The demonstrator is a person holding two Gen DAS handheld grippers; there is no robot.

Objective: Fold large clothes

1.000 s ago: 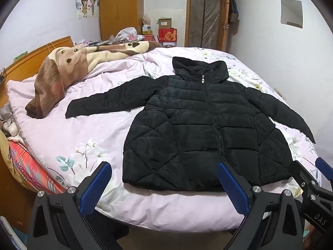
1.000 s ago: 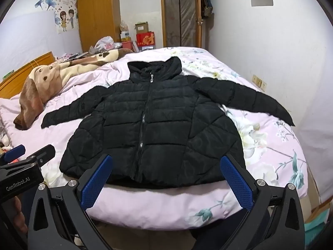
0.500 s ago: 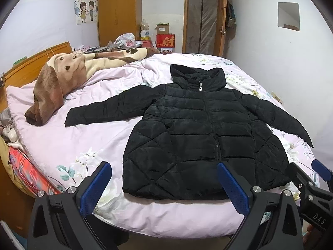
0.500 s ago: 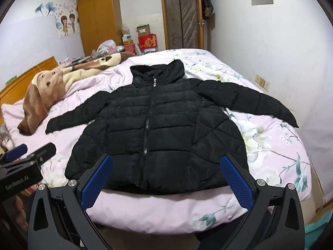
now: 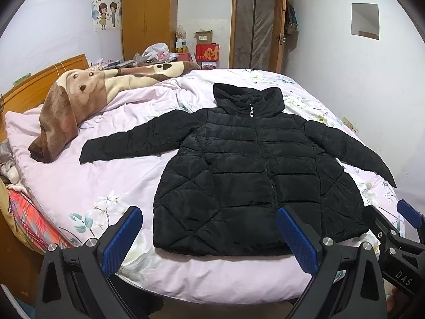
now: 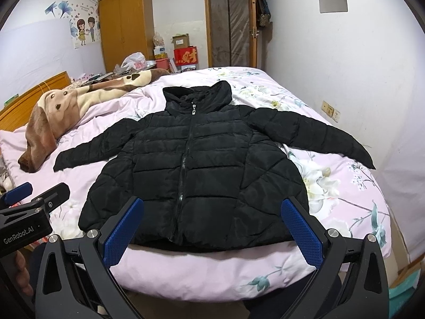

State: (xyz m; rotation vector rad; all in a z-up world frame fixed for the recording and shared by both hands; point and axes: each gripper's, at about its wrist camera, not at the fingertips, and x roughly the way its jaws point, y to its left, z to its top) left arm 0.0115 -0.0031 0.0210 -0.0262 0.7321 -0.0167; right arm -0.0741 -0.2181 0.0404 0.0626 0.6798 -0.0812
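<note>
A black quilted puffer jacket [image 5: 247,170] lies flat, zipped, front up on the pink floral bed, hood away from me and both sleeves spread out; it also shows in the right wrist view [image 6: 196,170]. My left gripper [image 5: 209,234] is open and empty, hovering just short of the jacket's hem at its left half. My right gripper [image 6: 212,223] is open and empty, just short of the hem at its middle. Each gripper shows at the edge of the other's view: the right gripper [image 5: 398,228], the left gripper [image 6: 32,199].
A brown and cream dog-print blanket [image 5: 87,93] lies along the bed's left side by the wooden headboard [image 5: 32,85]. The pink bedspread [image 5: 79,180] reaches the near edge. A wardrobe [image 5: 148,18], boxes and a door stand beyond. A white wall runs on the right.
Both grippers have tilted or drawn back a little, so the jacket sits lower in both views. The jacket has not moved and both grippers stay open.
</note>
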